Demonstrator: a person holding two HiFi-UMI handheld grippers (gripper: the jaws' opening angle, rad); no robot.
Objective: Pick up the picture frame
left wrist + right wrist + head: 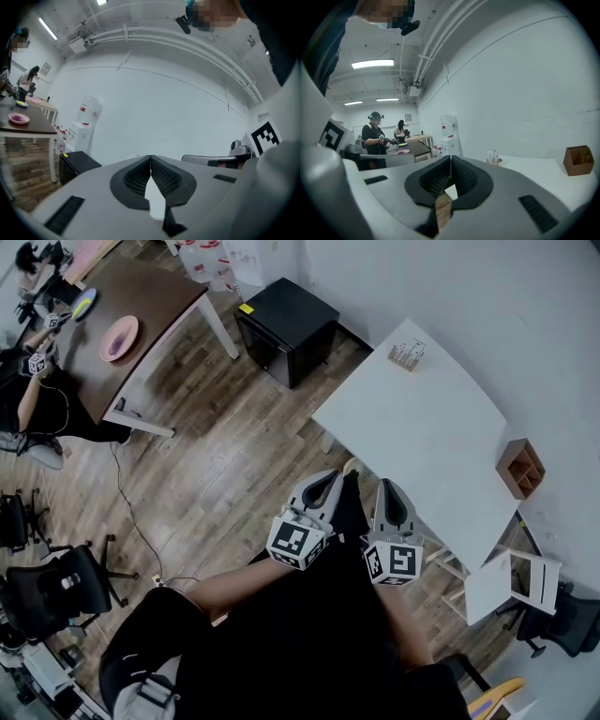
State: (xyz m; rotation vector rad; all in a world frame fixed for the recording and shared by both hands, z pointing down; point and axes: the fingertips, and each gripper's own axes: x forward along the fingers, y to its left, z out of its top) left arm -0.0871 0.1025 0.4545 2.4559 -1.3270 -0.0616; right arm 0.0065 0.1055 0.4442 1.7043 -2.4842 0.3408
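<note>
While they hang beside the table (412, 418), left gripper (334, 474) and right gripper (387, 485) are closed

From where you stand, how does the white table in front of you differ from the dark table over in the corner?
The white table has a white top and is close by; the dark table has a brown top on white legs and stands farther off, with another person beside it. The white table carries a wooden divided box; the dark table carries a pink plate. Both stand on the wood floor.
</note>
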